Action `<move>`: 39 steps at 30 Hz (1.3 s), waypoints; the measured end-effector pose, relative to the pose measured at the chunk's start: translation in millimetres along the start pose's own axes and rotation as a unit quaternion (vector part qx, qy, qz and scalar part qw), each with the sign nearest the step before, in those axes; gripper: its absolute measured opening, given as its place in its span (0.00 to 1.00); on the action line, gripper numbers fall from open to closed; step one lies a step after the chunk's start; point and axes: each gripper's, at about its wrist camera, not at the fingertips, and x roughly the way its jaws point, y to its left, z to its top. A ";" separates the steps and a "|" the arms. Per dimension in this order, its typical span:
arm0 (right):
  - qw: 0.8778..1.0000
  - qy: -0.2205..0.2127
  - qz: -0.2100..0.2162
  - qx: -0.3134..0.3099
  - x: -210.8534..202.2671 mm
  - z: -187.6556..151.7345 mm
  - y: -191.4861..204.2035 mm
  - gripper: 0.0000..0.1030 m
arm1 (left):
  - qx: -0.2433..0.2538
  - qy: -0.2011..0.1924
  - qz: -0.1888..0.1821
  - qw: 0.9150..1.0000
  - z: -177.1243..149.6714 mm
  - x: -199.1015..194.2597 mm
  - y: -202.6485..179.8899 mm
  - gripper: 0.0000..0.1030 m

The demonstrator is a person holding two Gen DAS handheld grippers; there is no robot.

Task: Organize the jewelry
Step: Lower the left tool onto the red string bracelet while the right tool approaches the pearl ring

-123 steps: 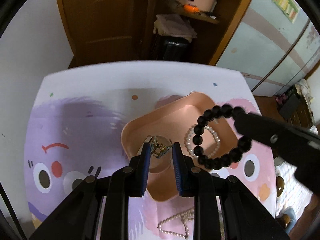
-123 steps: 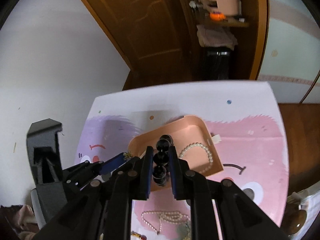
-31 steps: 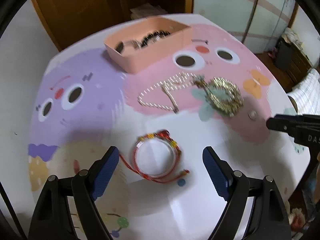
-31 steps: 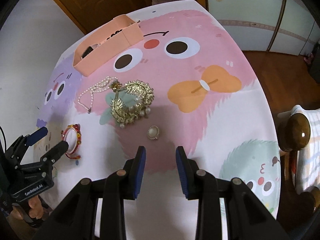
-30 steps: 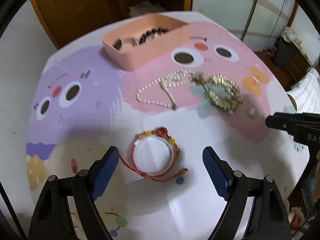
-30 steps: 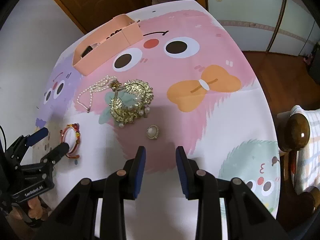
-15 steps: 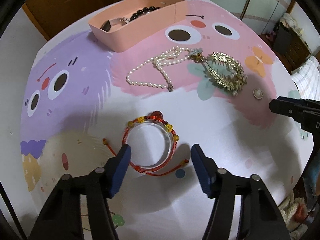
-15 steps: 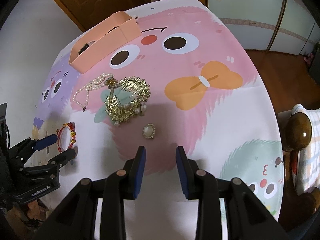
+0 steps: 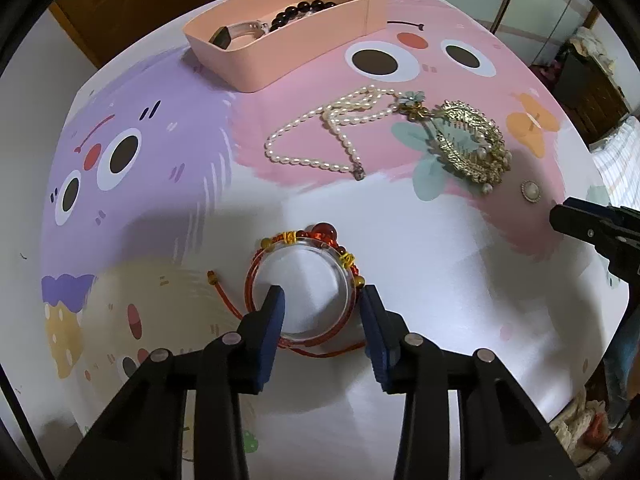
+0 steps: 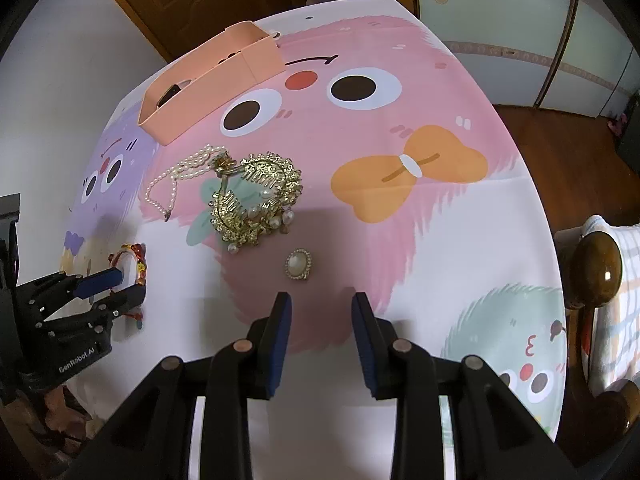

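Left wrist view has us right over the red cord bracelet (image 9: 306, 292), the one wrapped around a clear bangle, lying on the white near part of the table (image 9: 460, 304). Our left claw (image 9: 322, 314) has just been closing in: one blue pad sits inside the ring, the other just outside its right edge, so that side of the bangle is between them. We can't tell if the pads are actually pressing on it.

Farther out, the pearl necklace (image 9: 332, 136) lies in a loose tangle, touching the gold hair comb (image 9: 468, 146) to its right. A small pearl brooch (image 9: 530, 192) sits just near of the comb. At the far edge the pink tray (image 9: 256, 68) already holds a black bead bracelet (image 9: 302, 10) and a watch-like band (image 9: 236, 34).

Over on the right wrist camera, our right claw (image 10: 322, 316) hangs above the table with its pads apart and nothing between them, the brooch just beyond the tips.
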 end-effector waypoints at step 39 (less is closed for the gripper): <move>0.992 -0.019 -0.061 -0.109 13.8 3.3 36.8 0.30 | -0.095 -0.008 -0.049 0.994 -2.7 -8.8 51.3 0.06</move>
